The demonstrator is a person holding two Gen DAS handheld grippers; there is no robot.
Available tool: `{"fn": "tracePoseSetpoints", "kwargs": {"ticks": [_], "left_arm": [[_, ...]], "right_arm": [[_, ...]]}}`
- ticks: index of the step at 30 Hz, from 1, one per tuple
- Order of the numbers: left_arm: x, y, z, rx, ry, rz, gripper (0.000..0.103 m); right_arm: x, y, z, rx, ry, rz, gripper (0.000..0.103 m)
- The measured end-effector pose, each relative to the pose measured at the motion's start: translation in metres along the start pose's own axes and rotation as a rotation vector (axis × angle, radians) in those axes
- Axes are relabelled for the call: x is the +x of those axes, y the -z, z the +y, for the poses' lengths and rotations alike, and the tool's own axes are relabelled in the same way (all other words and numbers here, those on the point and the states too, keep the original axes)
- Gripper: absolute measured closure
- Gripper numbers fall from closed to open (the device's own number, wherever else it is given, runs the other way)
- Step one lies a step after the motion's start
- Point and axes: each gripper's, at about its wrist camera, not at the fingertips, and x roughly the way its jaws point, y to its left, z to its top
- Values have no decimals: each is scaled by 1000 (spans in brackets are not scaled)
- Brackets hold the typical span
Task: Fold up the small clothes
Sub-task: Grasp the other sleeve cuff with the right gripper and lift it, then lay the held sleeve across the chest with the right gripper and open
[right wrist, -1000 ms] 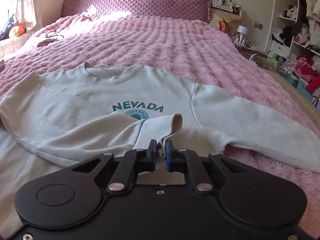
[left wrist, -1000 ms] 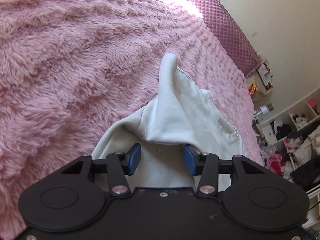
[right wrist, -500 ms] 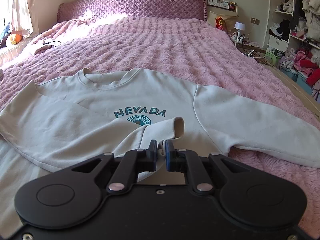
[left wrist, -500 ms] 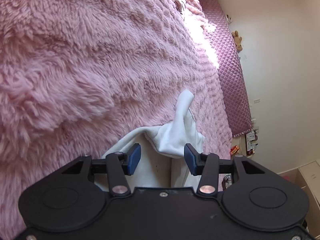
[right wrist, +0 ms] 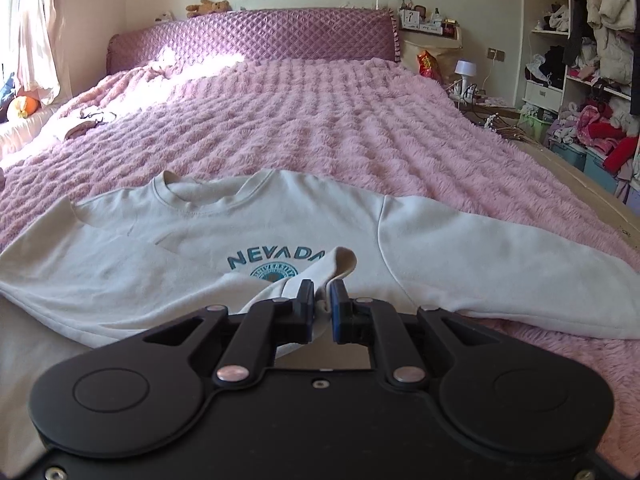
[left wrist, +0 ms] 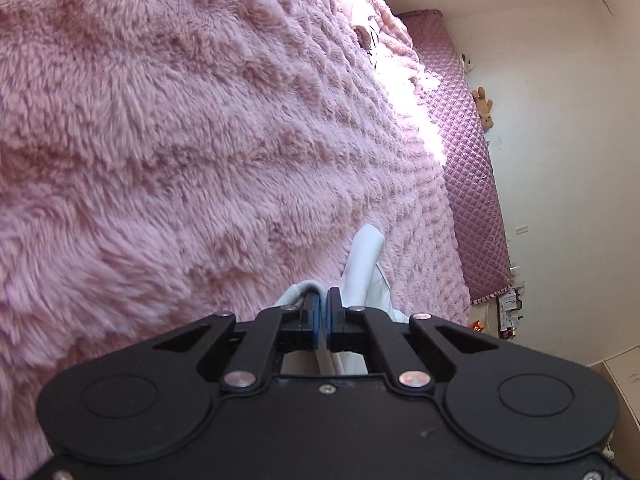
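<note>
From the right wrist view I find the sweatshirt (right wrist: 280, 224) lying front-up on the pink blanket (right wrist: 320, 120) of the bed, its near part reaching me, one sleeve stretched out to the right. The other sleeve is folded in across the chest print. The right hand-held gripper (right wrist: 322, 300) is clenched on that sleeve's cuff, cloth pinched between its blue pads. The left hand-held gripper (left wrist: 323, 310) has just been closing and now grasps a fold of the same pale cloth (left wrist: 362, 272), which rises past its tips over the blanket (left wrist: 200, 140).

Surroundings: a quilted purple headboard (right wrist: 256, 36) with a soft toy (right wrist: 208, 6) on top, a small lamp (right wrist: 465, 70) beside the bed, and crowded clothes shelves (right wrist: 588, 60) at right. A few small garments (right wrist: 94, 114) lie far up the bed, well apart from the sweatshirt.
</note>
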Motion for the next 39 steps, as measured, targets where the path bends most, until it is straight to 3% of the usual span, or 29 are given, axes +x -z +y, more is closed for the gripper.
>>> {"fn": "tracePoseSetpoints", "kwargs": {"ticks": [3,5,7,9,11,12,13,15,16,17,19,21,24,25,27,29,31,34,39], "left_arm": [[2,2,24,-136,-24,-7,102],[5,6,38,-179,-45,-8,101],[-1,7,35,-119,-40,1,99],[-11,7,24,-45,-63,11,95],[-24,3,11,32,-94,16,71],[-30,1,5,79,-102,12,69],[-35,-1,-2,126,-114,10,69],[-40,-4,-19,242,-122,9,69],[-40,-4,-28,305,-119,13,68],[-39,-3,-36,360,-123,15,68],[-34,2,-51,447,-121,33,66],[-31,10,-60,500,-114,56,66],[-22,21,-73,571,-122,72,64],[-21,24,-74,582,-123,75,64],[-14,27,-79,606,-109,84,63],[-13,32,-81,636,-122,92,61],[-5,33,-79,654,-130,106,61],[7,36,-80,674,-172,94,60],[16,30,-89,625,-90,46,60]], "right_arm": [[3,5,-8,27,72,2,103],[14,16,-20,50,133,63,103],[27,30,-40,131,101,181,103],[24,39,-51,144,105,189,103],[18,40,-60,180,54,166,101],[16,37,-64,211,14,151,101],[16,34,-67,232,-35,140,95],[19,25,-68,275,-94,116,70],[22,21,-67,287,-110,105,49],[27,17,-65,288,-126,104,43],[43,14,-58,286,-141,122,43],[66,17,-55,324,-190,216,45],[80,18,-49,355,-231,241,91],[74,13,-48,359,-234,215,98],[52,0,-52,380,-228,108,99],[38,-5,-59,388,-208,60,100],[40,-1,-62,333,-153,84,99],[59,22,-69,317,-123,200,99],[57,29,-71,341,-125,171,99]]}}
